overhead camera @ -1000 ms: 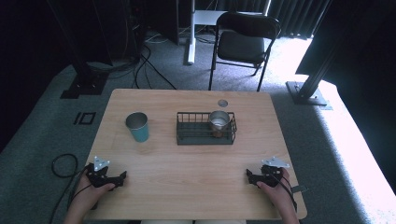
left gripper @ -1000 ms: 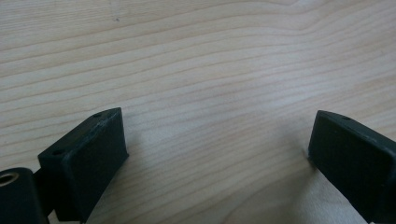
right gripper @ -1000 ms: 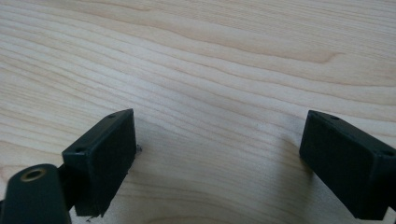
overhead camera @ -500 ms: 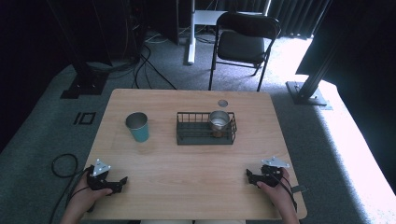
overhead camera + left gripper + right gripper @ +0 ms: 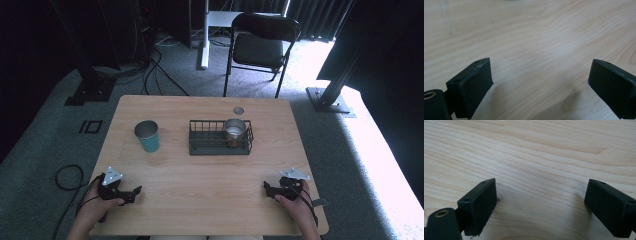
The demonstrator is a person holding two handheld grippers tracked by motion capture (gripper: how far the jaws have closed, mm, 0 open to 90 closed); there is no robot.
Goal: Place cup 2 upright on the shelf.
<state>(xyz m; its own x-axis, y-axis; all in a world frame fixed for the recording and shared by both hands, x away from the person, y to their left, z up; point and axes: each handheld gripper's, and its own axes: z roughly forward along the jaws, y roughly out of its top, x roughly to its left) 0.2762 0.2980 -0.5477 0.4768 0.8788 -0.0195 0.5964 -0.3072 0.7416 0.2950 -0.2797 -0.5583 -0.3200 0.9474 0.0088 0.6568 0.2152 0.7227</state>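
Leftward and slightly back, the left tongs have shifted; right tongs stayed put. Both sets spread wide on the wooden surface, well apart from the teal cup and wire basket.

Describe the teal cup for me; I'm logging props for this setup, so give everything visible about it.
The teal cup with a silvery metal inside is a plain tapered tumbler, wider at the rim than at the base, with no handle. It stands upright with its mouth open, and looks empty. It sits on the pale wooden table, left of the black wire basket and apart from it. Nothing but the table touches it.
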